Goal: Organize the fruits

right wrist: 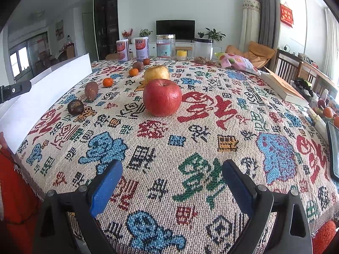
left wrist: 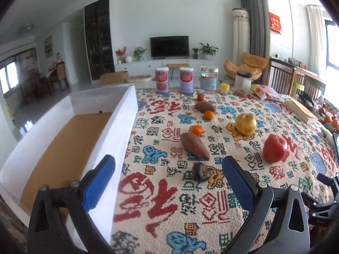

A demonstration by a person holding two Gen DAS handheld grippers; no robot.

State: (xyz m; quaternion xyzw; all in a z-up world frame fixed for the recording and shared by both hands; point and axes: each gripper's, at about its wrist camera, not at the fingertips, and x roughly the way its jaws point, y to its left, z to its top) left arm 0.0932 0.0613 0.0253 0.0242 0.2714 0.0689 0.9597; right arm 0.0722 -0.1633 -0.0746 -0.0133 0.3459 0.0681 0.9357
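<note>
Woven cloth (left wrist: 190,201) patterned with red, blue, green and black characters is seen covering the table in the left wrist view. A white box (left wrist: 118,131) with a brown floor stands at the cloth's left edge, empty as far as can be seen. The left gripper (left wrist: 168,169) is held with its jaws spread and nothing between them, one blue pad over the box wall. Ahead are laid a dark wrinkled fruit (left wrist: 201,171), a sweet potato (left wrist: 194,146), a tangerine (left wrist: 196,130), a red apple (left wrist: 275,148) and a yellow pear-like fruit (left wrist: 245,124). Two labelled cans (left wrist: 174,80) and jars are lined at the far edge; their print cannot be read. A television (left wrist: 169,46), potted plants and an orange chair (left wrist: 245,64) are seen beyond.

From the right wrist view, the right gripper (right wrist: 172,169) is shown released above bare cloth (right wrist: 211,127), well short of the red apple (right wrist: 162,97). A yellow fruit (right wrist: 156,73) sits just behind the apple. A book (right wrist: 281,86) and a pink snack bag (right wrist: 239,62) lie to the right. A red wall hanging (right wrist: 286,15) bears gold characters too small to read.
</note>
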